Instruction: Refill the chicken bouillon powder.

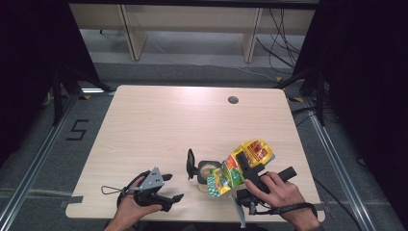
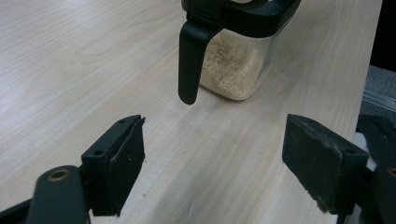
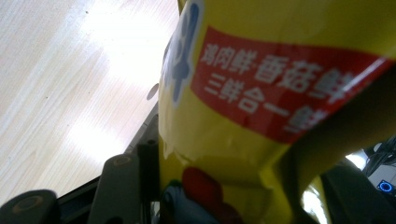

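A clear jar point(image 1: 207, 172) with a black rim, partly filled with pale granules, stands near the table's front, its black flip lid point(image 1: 191, 163) raised at its left. In the left gripper view the jar point(image 2: 233, 65) sits ahead, lid tab point(image 2: 189, 60) hanging down. My right gripper point(image 1: 249, 174) is shut on a yellow seasoning bag point(image 1: 236, 167), tilted with its lower end over the jar's mouth. The bag point(image 3: 261, 107) sits squeezed between the jaws close to the right gripper view's camera. My left gripper point(image 1: 169, 186) rests open on the table left of the jar, with nothing between its pads point(image 2: 122, 163).
The wooden table point(image 1: 159, 120) has a round cable hole point(image 1: 233, 100) at the back right. A thin wire loop point(image 1: 110, 190) trails from the left gripper. Dark stands and cables flank the table; desk legs stand behind it.
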